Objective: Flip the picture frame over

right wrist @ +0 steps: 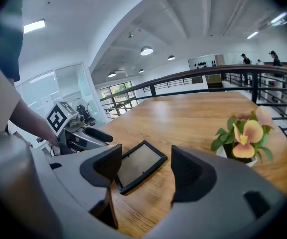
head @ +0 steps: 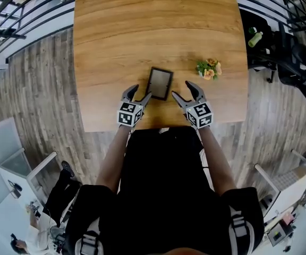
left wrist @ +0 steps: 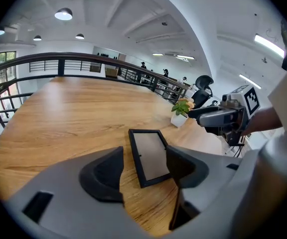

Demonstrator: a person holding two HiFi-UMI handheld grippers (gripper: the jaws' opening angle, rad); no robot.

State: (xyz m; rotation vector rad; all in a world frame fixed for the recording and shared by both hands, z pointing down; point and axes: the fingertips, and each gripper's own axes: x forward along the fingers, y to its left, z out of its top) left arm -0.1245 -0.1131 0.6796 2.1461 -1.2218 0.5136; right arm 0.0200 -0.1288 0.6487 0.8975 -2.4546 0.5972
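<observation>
Open office mezzanine — black railing (left wrist: 83, 59), ceiling lamps (left wrist: 64, 14)

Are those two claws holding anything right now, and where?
Nothing. The left gripper and right gripper are both open, beside the picture frame lying flat.

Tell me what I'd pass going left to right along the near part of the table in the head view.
In order: left hand-held gripper → picture frame → right hand-held gripper → potted flowers.
</observation>
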